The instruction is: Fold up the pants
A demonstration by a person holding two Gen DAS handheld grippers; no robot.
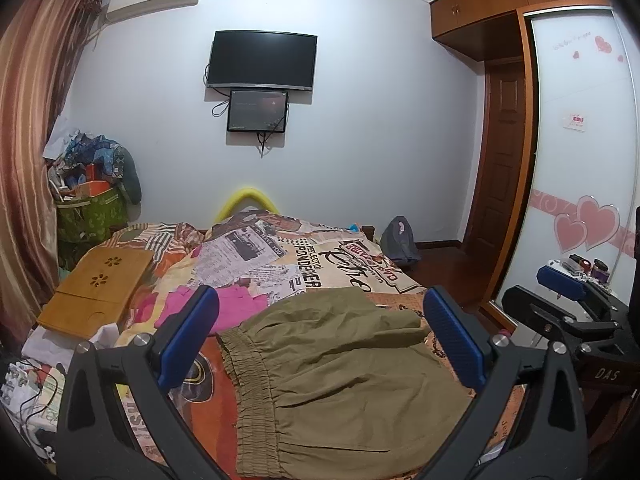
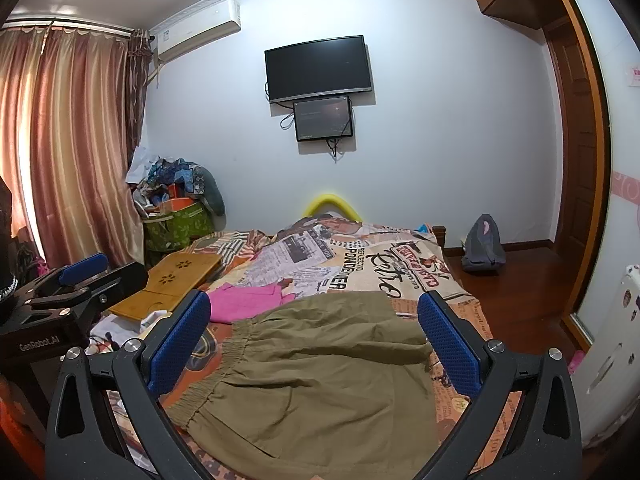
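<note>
Olive cotton pants [image 1: 340, 384] lie flat on the bed [image 1: 332, 264], on its near part, folded into a compact block. Elastic waistband [image 1: 248, 392] forms the left edge of the block, running from near to far; the cloth extends rightward from it, so the pants' long axis lies across the bed, waist pointing left, toward the wooden tray [image 1: 96, 288]. In the right wrist view the waistband [image 2: 216, 372] slants, its far end nearer the pink garment [image 2: 248, 300].

Left hand-held gripper [image 1: 320, 336] hovers above the pants, its blue pads [image 1: 188, 336] wide apart, one over each side of the cloth, nothing between them. Right hand-held gripper [image 2: 316, 340] likewise: pads [image 2: 180, 340] spread wide, holding nothing, poised over the pants. Contact with the fabric cannot be made out from either view. Each gripper shows at the edge of the other's view, the right one [image 1: 560, 296] to the right of the pants, the left one [image 2: 80, 276] to their left.

Pink garment [image 1: 236, 304] lies just beyond the waistband. Printed bedspread [image 2: 360, 264] covers the bed beyond the pants.
</note>
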